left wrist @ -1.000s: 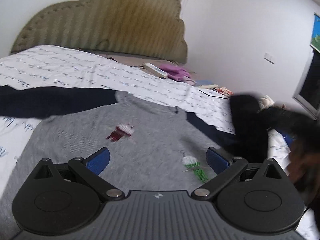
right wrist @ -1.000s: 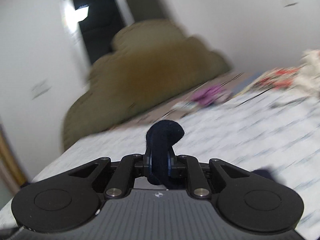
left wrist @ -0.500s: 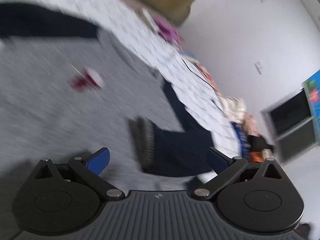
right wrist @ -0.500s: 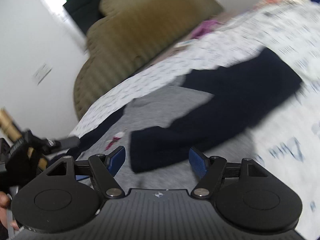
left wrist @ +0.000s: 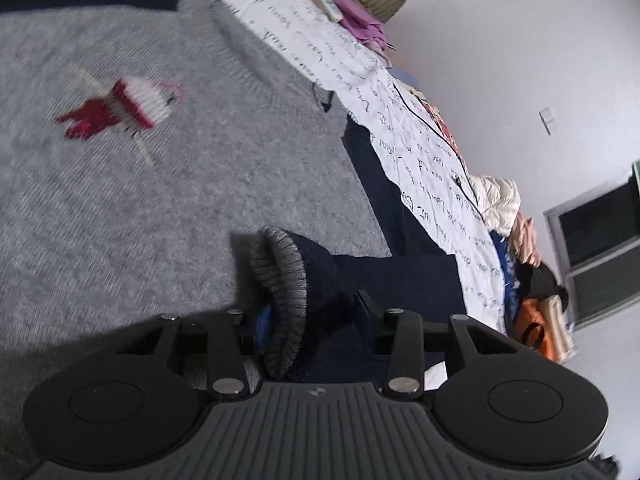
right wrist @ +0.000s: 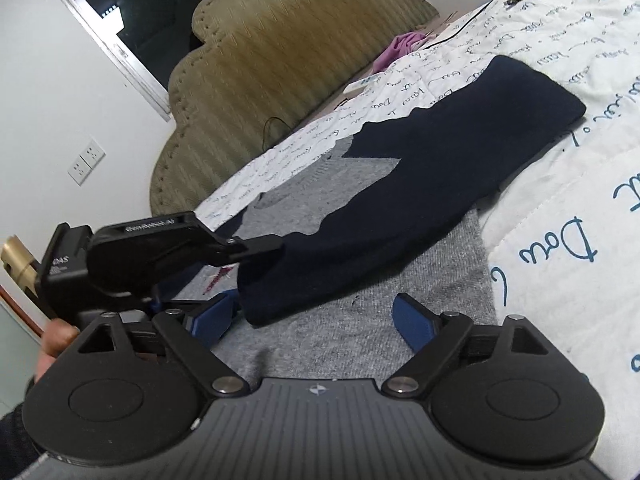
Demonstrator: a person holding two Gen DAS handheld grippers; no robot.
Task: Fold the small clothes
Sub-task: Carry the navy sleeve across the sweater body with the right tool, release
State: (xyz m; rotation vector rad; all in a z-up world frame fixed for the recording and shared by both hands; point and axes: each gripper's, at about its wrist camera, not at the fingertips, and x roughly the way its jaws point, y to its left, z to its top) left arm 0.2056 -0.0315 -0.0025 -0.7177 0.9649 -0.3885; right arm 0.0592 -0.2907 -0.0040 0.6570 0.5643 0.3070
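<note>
Only the left wrist view shows the ribbed cuff [left wrist: 282, 292] between the closing left gripper [left wrist: 308, 320] — sweater [left wrist: 160, 184] on the bed [right wrist: 560, 208]; right gripper [right wrist: 312, 320] is opening, empty, above it.

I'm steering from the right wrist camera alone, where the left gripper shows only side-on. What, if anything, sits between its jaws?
Observer: In the left wrist view, the grey ribbed cuff at the end of the navy sleeve sits between the jaws of the left gripper. The jaws are closing on it, with fabric against both pads.
Operator: Does the cuff lie flat there?
Observer: No. It is bunched into a curved ridge that stands up off the grey sweater, with its ribbed edge facing the camera.
</note>
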